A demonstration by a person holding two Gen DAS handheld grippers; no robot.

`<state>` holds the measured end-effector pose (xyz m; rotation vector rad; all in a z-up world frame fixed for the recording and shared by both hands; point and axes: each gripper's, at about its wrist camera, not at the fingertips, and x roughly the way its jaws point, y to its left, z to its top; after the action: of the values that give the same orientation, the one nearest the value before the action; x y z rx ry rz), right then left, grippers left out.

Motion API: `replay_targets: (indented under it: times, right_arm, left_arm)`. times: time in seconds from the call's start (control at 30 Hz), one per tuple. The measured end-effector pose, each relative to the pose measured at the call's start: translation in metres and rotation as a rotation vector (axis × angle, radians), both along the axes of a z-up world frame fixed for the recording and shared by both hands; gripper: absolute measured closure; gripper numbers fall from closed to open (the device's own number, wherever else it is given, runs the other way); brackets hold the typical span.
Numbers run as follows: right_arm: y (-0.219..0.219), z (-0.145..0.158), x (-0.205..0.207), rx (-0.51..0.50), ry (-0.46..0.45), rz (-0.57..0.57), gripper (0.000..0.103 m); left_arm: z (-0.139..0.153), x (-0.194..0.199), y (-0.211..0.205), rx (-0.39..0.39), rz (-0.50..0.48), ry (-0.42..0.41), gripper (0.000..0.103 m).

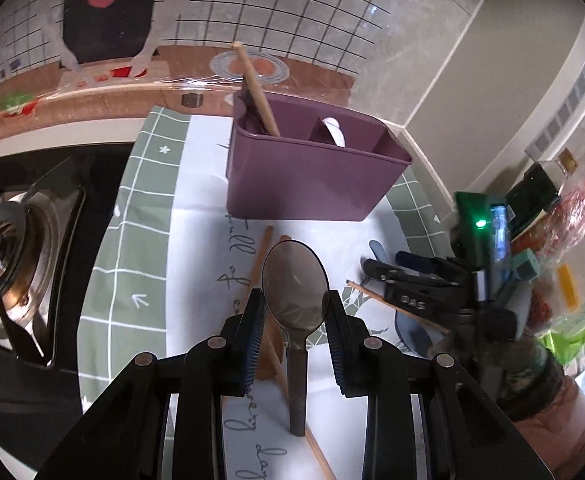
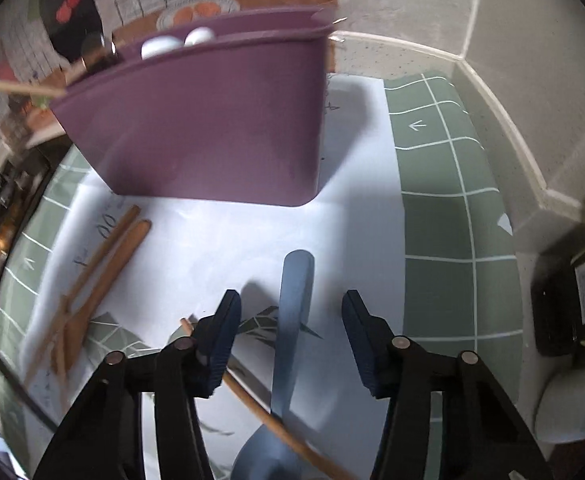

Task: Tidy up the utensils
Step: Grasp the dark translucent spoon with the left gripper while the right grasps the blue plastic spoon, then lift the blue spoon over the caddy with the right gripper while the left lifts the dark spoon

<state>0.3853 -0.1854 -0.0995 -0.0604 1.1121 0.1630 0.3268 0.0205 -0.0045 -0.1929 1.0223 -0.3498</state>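
Note:
My left gripper (image 1: 294, 300) is shut on a dark grey spoon (image 1: 295, 280), its pads against the sides of the bowl and the handle hanging toward the camera above the mat. A purple divided caddy (image 1: 312, 168) stands behind it, holding a wooden chopstick (image 1: 254, 88) and a white spoon (image 1: 334, 132). My right gripper (image 2: 292, 304) stands open astride the handle of a blue spoon (image 2: 294, 320) lying on the mat, with a gap on each side. A wooden chopstick (image 2: 252, 396) crosses over that spoon. A wooden spoon (image 2: 104, 264) lies to the left.
A green-checked mat (image 2: 444, 220) covers the counter. A gas burner (image 1: 8, 260) sits at the left. Bottles and packets (image 1: 552, 220) crowd the right, with a black box (image 2: 572, 292) by the wall. The caddy (image 2: 212, 120) looms close ahead of the right gripper.

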Motion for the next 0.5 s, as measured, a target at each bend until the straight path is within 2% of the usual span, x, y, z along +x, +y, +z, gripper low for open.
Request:
replay_targets:
  times: [0.03,0.07,0.13,0.2,0.5]
  right_arm:
    - [0.003,-0.001,0.000,-0.011,-0.002,0.010,0.062]
    - [0.007,0.000,-0.001,-0.028,-0.009,0.026,0.075]
    - [0.011,0.002,-0.002,-0.020,0.003,0.046,0.092]
    - [0.013,0.008,-0.006,0.011,0.011,0.056,0.092]
    - [0.012,0.064,-0.061,0.104,-0.087,0.105,0.092]
  left_arm:
    - [0.001,-0.001,0.002,-0.003,0.003,-0.002,0.072]
    - [0.002,-0.002,0.004,-0.006,0.006,-0.005,0.072]
    - [0.004,-0.004,0.004,-0.007,0.007,-0.011,0.072]
    - [0.007,-0.008,0.004,0.004,0.010,-0.023,0.072]
    - [0.016,-0.023,0.006,-0.015,-0.005,-0.052,0.072]
